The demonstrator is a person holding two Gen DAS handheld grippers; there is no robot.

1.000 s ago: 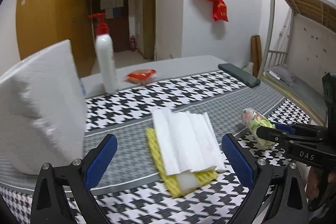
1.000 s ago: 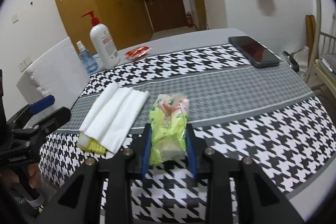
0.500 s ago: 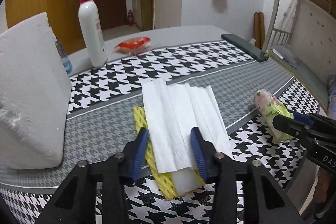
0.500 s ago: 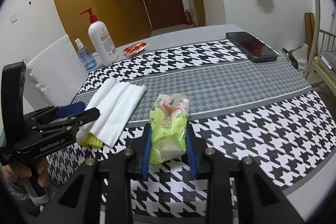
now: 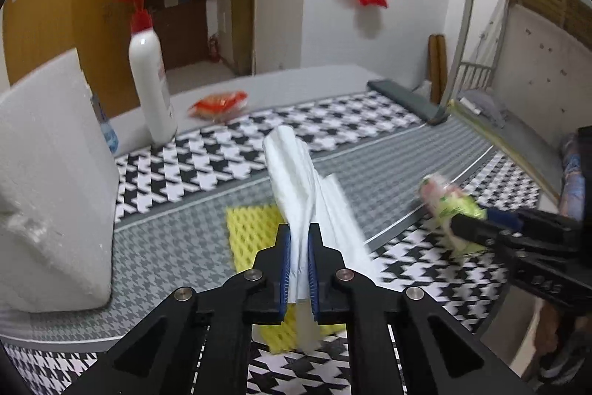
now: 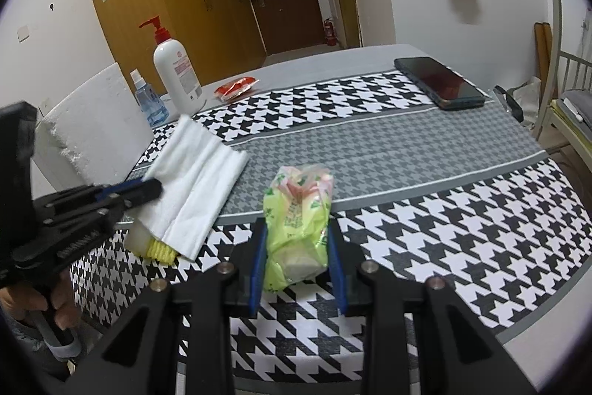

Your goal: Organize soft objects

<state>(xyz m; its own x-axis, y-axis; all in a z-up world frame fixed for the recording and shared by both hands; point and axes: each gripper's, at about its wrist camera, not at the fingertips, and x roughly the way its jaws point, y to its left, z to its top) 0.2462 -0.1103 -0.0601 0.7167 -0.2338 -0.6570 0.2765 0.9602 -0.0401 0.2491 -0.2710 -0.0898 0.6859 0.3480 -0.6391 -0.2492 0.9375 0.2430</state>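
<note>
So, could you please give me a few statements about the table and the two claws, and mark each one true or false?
1. The left claw has white tissue between its closing jaws. True.
2. The right claw is empty. False: it is shut on a green packet.
3. A yellow sponge lies under the tissue. True.
4. The phone lies next to the pump bottle. False: it lies at the far right of the table, and the bottle stands at the far left.
5. A small spray bottle stands beside the pump bottle. True.
6. The red packet is in the left claw. False: it lies on the table near the pump bottle.
</note>
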